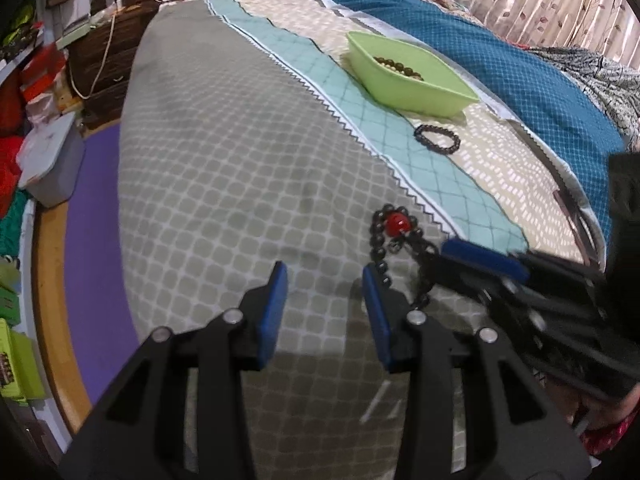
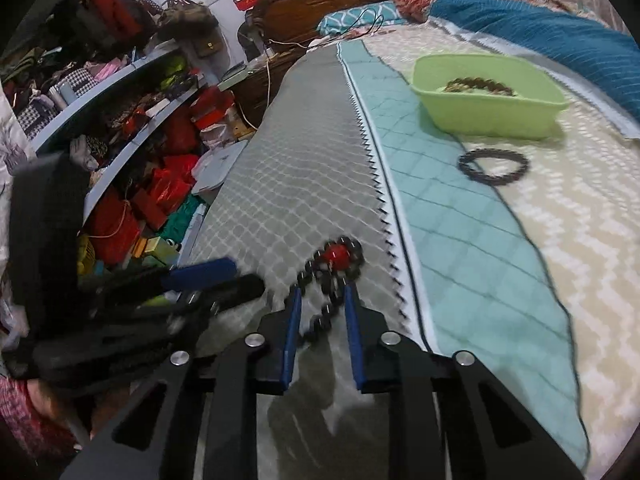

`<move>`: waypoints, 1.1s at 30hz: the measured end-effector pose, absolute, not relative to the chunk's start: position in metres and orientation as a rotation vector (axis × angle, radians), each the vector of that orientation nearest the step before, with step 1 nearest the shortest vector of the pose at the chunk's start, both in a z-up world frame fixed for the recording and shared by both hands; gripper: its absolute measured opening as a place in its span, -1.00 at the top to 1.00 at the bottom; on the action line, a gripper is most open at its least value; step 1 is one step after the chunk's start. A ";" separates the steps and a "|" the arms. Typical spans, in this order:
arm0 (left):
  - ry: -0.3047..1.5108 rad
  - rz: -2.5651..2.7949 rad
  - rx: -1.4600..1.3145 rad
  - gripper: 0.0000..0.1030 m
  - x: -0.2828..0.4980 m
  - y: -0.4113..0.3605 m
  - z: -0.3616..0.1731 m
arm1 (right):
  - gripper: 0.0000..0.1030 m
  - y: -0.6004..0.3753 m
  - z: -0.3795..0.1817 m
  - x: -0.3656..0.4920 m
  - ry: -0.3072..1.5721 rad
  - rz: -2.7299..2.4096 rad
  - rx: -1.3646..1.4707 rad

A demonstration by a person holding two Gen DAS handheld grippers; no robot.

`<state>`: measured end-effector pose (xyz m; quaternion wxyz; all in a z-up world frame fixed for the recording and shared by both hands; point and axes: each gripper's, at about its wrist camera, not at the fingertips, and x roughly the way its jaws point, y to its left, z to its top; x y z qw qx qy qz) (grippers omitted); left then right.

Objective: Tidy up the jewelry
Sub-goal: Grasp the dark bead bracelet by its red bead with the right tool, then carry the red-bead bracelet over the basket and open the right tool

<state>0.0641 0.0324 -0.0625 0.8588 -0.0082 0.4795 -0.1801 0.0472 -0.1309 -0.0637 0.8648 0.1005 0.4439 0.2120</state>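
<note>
The right gripper [image 2: 320,300] has its jaws narrow around the black bead necklace [image 2: 334,280] with the red bead [image 2: 338,255], low centre on the bed [image 2: 288,184]. The left gripper [image 1: 325,284] has its jaws wide and holds nothing. Only the right wrist view shows cluttered shelves [image 2: 120,120], upper left. Upper right: green bowl [image 2: 488,120], black bracelet [image 2: 494,166]. No writing is legible.

A bed [image 1: 224,168] covered by a quilted spread in grey, teal and cream panels carries the jewelry. A light green plastic basin [image 1: 412,76] sits on the teal and cream panels, a beaded bracelet partly visible inside. Just in front of it lies a dark bead bracelet [image 1: 437,139]. Nearer, on the grey panel, rests a black bead strand with one red bead [image 1: 396,236].
</note>
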 end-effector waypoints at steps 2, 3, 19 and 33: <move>1.006 -0.375 -0.010 0.28 0.065 0.034 -0.061 | 1.00 -0.135 -0.068 0.056 0.935 0.435 0.237; 1.005 -0.376 -0.008 0.28 0.065 0.034 -0.060 | 1.00 -0.141 -0.067 0.057 0.925 0.427 0.267; 0.981 -0.500 0.054 0.28 0.083 -0.032 -0.046 | 1.00 -0.275 -0.081 0.027 0.900 0.157 0.432; 0.829 -0.685 0.407 0.28 0.148 -0.139 -0.054 | 1.00 -0.265 -0.072 0.012 0.852 0.243 0.353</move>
